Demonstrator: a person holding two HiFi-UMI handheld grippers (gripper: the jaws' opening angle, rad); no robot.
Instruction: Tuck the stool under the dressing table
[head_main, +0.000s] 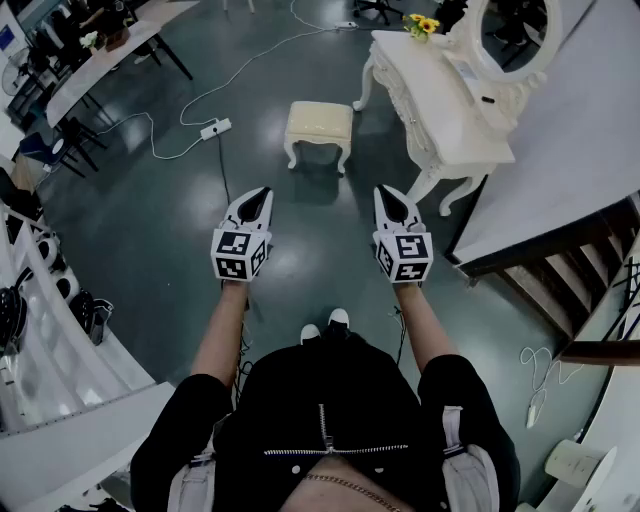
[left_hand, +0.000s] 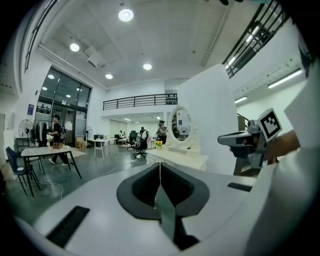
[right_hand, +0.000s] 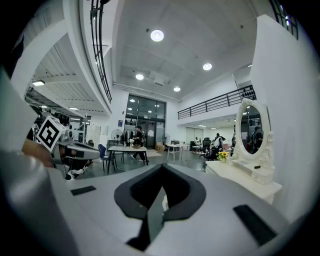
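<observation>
Left gripper (head_main: 262, 191) points ahead, jaws closed on nothing. The stool (head_main: 320, 122) stands in the open on the floor (head_main: 140, 230) beyond the 2 grippers. Right gripper (head_main: 386, 191) is likewise closed and empty. The table (head_main: 440, 110) stands near the stool's right, not touching it.

I stand on a dark, glossy floor (head_main: 130, 220) with a white power strip (head_main: 215, 128) lying on it. Ahead on my left runs a long white table (head_main: 105, 55). On my right are a plain white wall (head_main: 580, 120) and wooden stairs (head_main: 570, 280). Round ceiling lamps (left_hand: 125, 15) shine overhead. Tall windows (left_hand: 65, 112) and a railed balcony (left_hand: 140, 101) close the far end of the hall.
</observation>
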